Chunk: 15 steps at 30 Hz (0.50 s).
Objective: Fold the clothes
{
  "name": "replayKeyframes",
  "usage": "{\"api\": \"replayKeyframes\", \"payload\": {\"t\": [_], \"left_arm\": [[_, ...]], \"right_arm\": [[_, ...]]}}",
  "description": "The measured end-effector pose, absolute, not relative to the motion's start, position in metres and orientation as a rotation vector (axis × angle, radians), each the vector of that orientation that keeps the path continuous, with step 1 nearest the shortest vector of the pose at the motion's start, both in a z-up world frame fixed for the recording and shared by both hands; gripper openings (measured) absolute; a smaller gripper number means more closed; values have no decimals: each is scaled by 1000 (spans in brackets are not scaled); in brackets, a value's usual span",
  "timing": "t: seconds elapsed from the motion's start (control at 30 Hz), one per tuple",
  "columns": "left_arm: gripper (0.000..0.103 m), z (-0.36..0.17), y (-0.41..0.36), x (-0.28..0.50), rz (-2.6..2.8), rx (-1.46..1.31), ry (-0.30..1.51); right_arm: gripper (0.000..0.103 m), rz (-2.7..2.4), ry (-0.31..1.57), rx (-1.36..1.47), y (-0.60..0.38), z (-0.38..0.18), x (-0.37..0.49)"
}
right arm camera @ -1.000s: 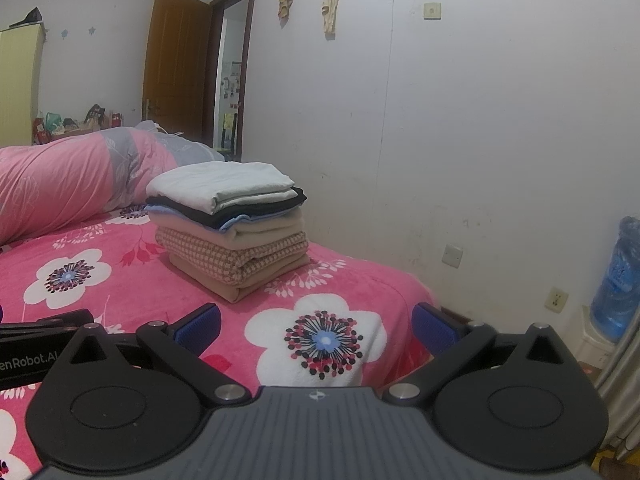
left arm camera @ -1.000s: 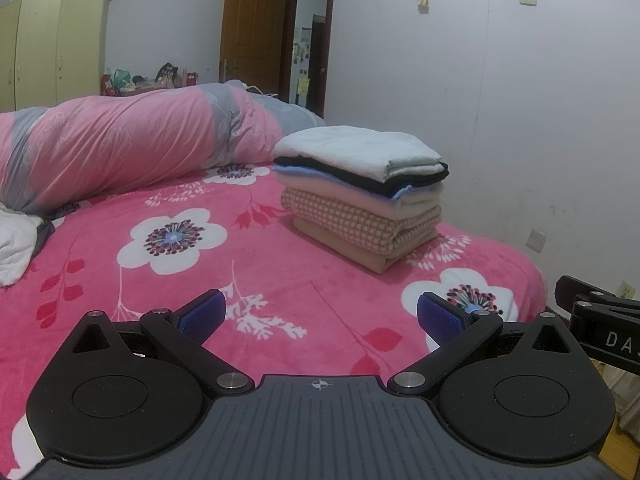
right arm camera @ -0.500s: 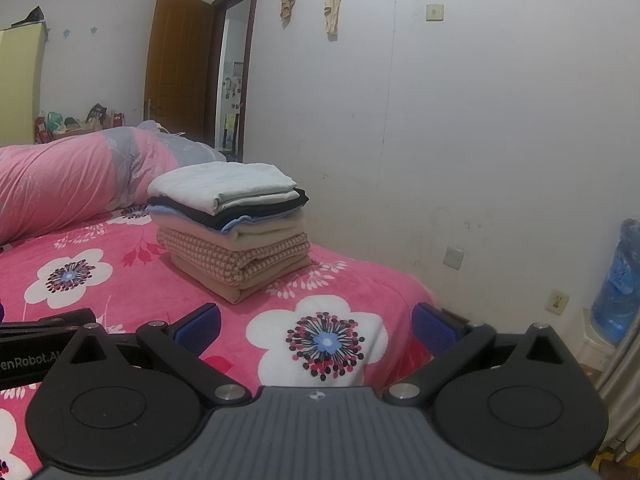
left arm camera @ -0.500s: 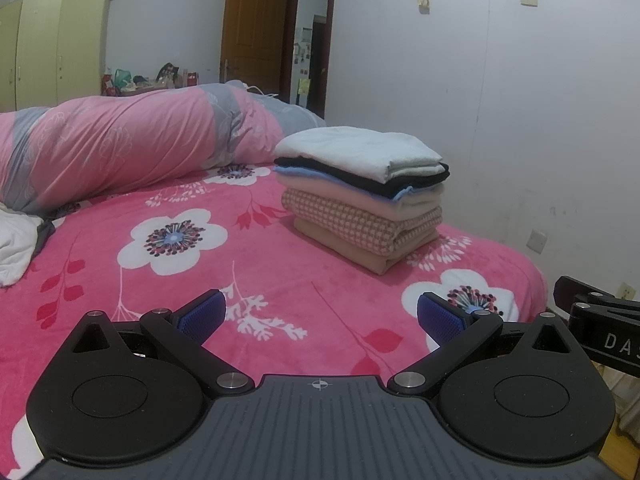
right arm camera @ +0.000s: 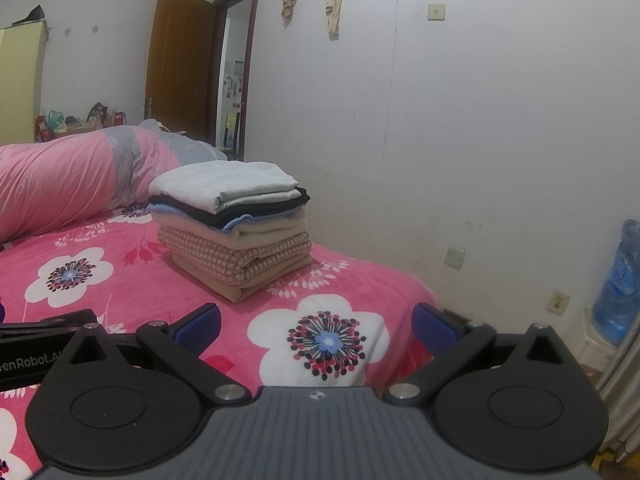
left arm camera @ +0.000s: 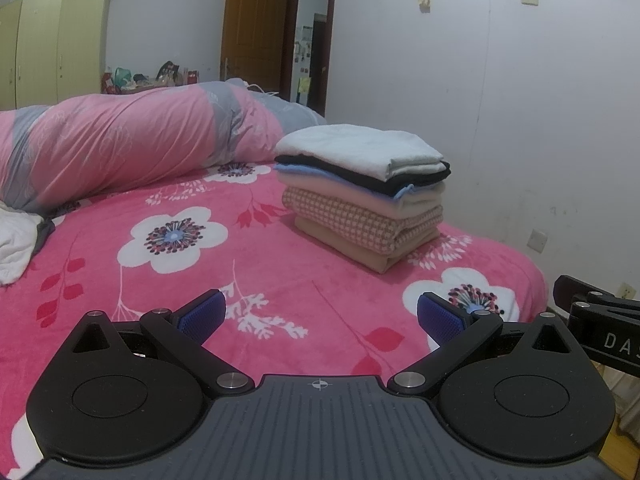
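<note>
Your left gripper point(left arm camera: 318, 316) and right gripper point(right arm camera: 316, 322) hover low over the pink floral bedspread point(left arm camera: 224, 280), fingers spread wide apart, both empty. The stack of folded clothes point(left arm camera: 362, 194) lies ahead near the wall-side edge of the bed; a crumpled white garment point(left arm camera: 16, 244) lies far to your left, well apart from the stack. Risk: approaching that garment carelessly, you could snag the plush bedspread along with it, or a sweeping gripper could nudge the stack askew. Containers: only 1 shows, a blue water bottle point(right arm camera: 618, 280) on the floor; its contents cannot be told.
</note>
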State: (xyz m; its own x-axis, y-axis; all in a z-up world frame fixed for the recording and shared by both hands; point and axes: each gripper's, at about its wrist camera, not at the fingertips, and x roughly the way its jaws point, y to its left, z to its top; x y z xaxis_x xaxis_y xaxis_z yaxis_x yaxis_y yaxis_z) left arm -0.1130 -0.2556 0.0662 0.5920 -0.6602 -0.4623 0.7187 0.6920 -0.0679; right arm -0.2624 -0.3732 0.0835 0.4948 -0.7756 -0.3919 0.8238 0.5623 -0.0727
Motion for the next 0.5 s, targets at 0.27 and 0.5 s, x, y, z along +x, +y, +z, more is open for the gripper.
{"api": "replayKeyframes", "payload": {"t": [0.27, 0.5], "left_arm": [[103, 66, -255, -113, -804, 129, 482], [103, 66, -254, -112, -805, 125, 483]], "right_arm": [[103, -972, 407, 128, -372, 83, -262], [103, -971, 407, 126, -372, 83, -262]]}}
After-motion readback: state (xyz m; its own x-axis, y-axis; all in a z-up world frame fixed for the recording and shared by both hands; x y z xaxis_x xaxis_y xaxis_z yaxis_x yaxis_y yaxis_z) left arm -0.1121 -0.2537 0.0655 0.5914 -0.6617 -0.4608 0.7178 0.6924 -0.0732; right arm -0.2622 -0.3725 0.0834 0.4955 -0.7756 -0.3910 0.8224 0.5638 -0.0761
